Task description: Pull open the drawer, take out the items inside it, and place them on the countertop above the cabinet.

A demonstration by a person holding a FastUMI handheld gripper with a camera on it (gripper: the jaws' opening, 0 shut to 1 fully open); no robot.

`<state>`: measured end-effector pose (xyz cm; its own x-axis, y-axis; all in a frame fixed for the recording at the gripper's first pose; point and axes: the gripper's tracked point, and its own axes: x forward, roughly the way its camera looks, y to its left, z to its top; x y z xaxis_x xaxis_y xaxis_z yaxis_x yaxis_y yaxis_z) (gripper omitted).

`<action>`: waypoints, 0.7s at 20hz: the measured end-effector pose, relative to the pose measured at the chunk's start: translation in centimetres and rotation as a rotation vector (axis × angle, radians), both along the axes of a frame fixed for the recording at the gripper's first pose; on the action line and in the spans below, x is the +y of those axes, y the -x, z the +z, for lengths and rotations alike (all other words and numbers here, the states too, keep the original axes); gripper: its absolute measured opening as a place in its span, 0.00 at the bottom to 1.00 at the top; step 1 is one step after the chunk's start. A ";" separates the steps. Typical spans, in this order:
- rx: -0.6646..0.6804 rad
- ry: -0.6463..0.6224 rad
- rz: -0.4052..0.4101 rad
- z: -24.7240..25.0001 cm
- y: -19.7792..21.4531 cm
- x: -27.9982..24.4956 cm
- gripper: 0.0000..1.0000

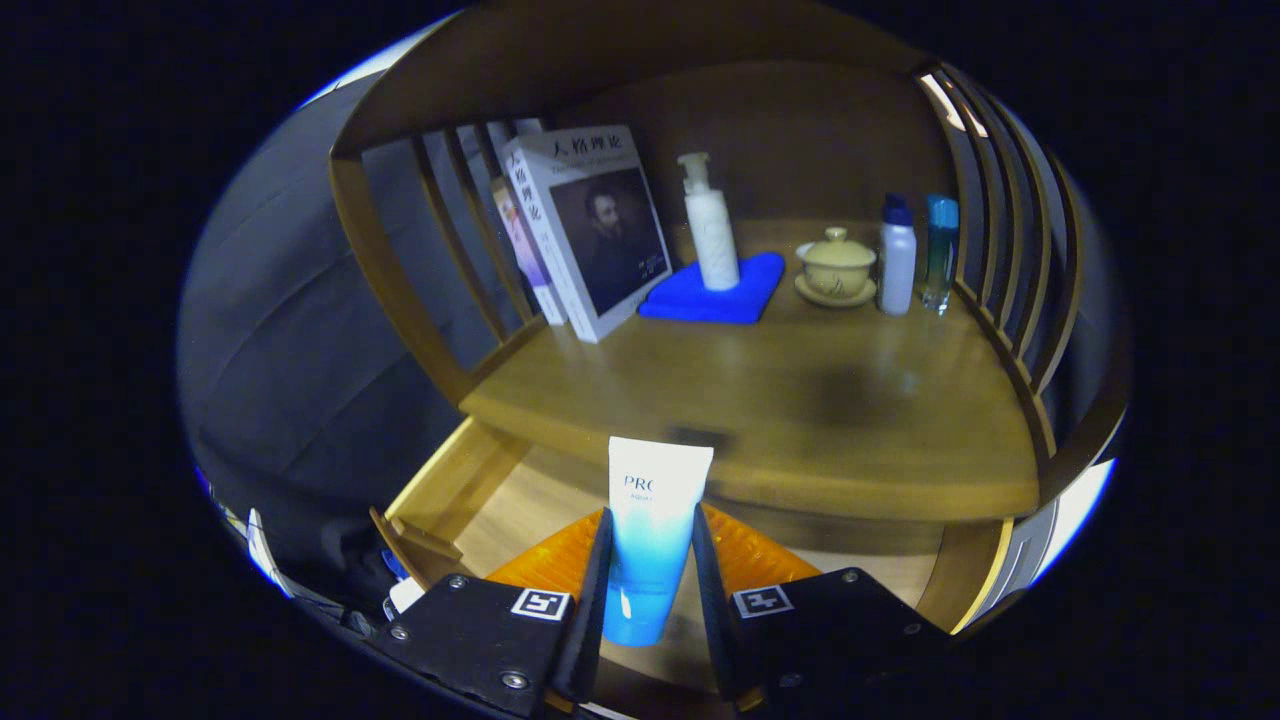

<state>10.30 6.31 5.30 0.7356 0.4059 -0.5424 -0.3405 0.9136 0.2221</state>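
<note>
A white-to-blue tube (648, 530) stands upright between my two fingers, and my gripper (648, 560) is shut on it, holding it over the pulled-out wooden drawer (455, 480). An orange ridged item (745, 560) lies in the drawer below and behind the tube, partly hidden by my fingers. The wooden countertop (780, 400) of the cabinet spreads just beyond the tube's top edge.
At the back of the countertop stand leaning books (590, 225), a white pump bottle (710, 225) on a blue cloth (715, 290), a lidded ceramic cup on a saucer (836, 268), a white bottle (897, 255) and a blue bottle (940, 250). Slatted wooden sides (1000, 250) flank the shelf.
</note>
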 end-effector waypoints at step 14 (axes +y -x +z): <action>-0.175 0.050 -0.273 1.0 -9.7 -3.2 0.57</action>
